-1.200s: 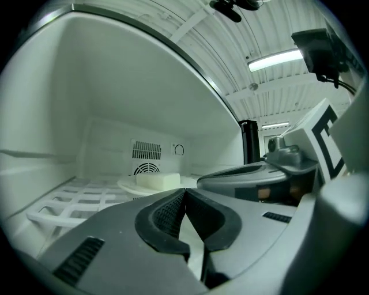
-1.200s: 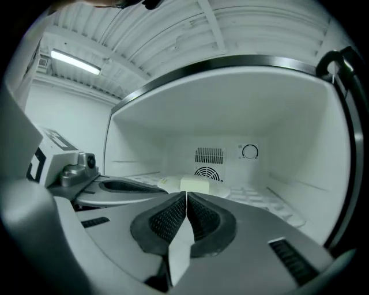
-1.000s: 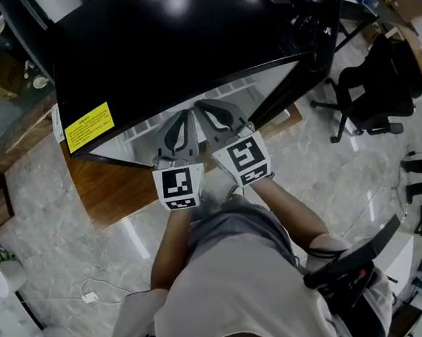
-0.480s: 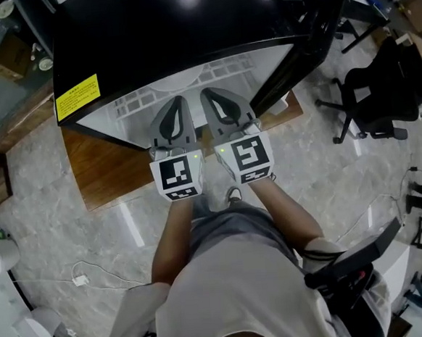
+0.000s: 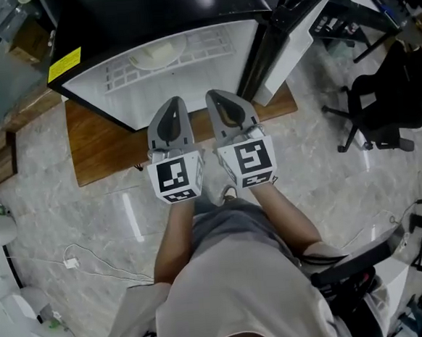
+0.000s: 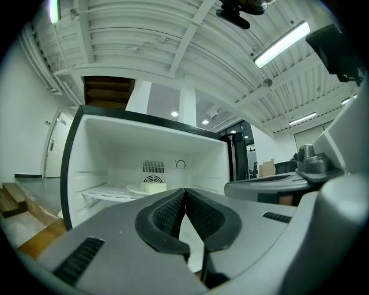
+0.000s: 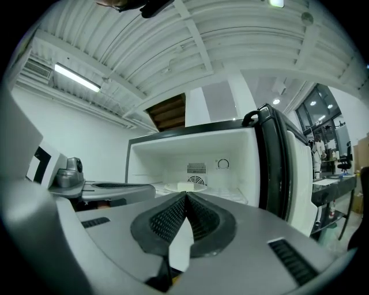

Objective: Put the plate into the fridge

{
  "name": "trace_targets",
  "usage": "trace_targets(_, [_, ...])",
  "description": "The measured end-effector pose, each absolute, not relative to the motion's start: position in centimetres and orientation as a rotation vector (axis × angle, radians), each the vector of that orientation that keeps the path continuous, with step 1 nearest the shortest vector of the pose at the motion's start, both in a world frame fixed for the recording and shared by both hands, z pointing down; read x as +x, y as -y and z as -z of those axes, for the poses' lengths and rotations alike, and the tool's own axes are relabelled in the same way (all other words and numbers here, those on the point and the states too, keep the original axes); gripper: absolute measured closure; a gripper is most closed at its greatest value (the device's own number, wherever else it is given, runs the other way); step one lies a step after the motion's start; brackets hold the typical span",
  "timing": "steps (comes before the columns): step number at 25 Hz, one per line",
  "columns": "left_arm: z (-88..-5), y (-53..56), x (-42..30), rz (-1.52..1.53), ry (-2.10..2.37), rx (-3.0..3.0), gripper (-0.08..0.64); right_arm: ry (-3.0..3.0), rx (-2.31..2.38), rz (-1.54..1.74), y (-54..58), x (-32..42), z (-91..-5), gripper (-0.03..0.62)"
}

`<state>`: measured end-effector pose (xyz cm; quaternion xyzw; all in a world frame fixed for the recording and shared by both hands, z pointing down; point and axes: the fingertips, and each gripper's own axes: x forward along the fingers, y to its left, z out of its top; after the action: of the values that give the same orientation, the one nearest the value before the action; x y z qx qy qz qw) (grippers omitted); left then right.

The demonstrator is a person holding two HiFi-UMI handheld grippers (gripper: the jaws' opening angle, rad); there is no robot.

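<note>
The fridge (image 5: 189,78) stands open, its white inside and wire shelf in plain sight. A pale plate (image 5: 157,56) with a pale block on it rests on that shelf; it also shows as the plate (image 6: 151,187) in the left gripper view and the plate (image 7: 187,186) in the right gripper view. Both grippers hover side by side in front of the opening, outside it. My left gripper (image 5: 176,101) (image 6: 184,191) is shut with nothing between its pads. My right gripper (image 5: 215,95) (image 7: 185,195) is likewise shut and empty.
The fridge door (image 5: 292,38) hangs open at the right. The fridge sits on a wooden board (image 5: 100,147) over a marble floor. A black office chair (image 5: 380,103) stands at the right, and a white cable (image 5: 80,260) lies on the floor at the left.
Both grippers have drawn back from the fridge opening towards the person. More of the white interior, with the plate on the shelf, has come into view.
</note>
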<state>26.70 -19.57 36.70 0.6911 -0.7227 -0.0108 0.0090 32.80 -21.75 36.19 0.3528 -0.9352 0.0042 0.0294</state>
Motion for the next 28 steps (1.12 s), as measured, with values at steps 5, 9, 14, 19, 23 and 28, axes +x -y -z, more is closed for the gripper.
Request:
trace_targets(5, [-35.5, 17.0, 30.4, 0.035, 2.309, 2.154, 0.540, 2.900, 1.092, -0.002, 19.5, 36.6, -35.4, 0.574])
trace_targets(9, [-35.8, 15.8, 31.0, 0.016, 2.304, 2.124, 0.540, 2.896, 1.082, -0.005, 18.5, 37.0, -35.4, 0.575])
trace_targets(14, [-35.4, 15.1, 31.4, 0.031, 2.324, 2.123, 0.540, 2.892, 1.080, -0.016, 18.0, 37.5, -35.5, 0.575])
trace_targets(19, [-35.4, 14.3, 30.8, 0.031, 2.332, 2.097, 0.540, 2.887, 1.080, -0.010, 17.4, 37.3, -35.3, 0.575])
trace_targets(23, [-35.4, 14.1, 30.7, 0.030, 2.339, 2.088, 0.540, 2.883, 1.071, -0.013, 17.2, 37.2, -35.4, 0.575])
trace_targets(28, [-35.7, 14.1, 30.6, 0.036, 2.347, 2.068, 0.540, 2.899, 1.039, -0.024, 17.2, 36.7, -35.7, 0.575])
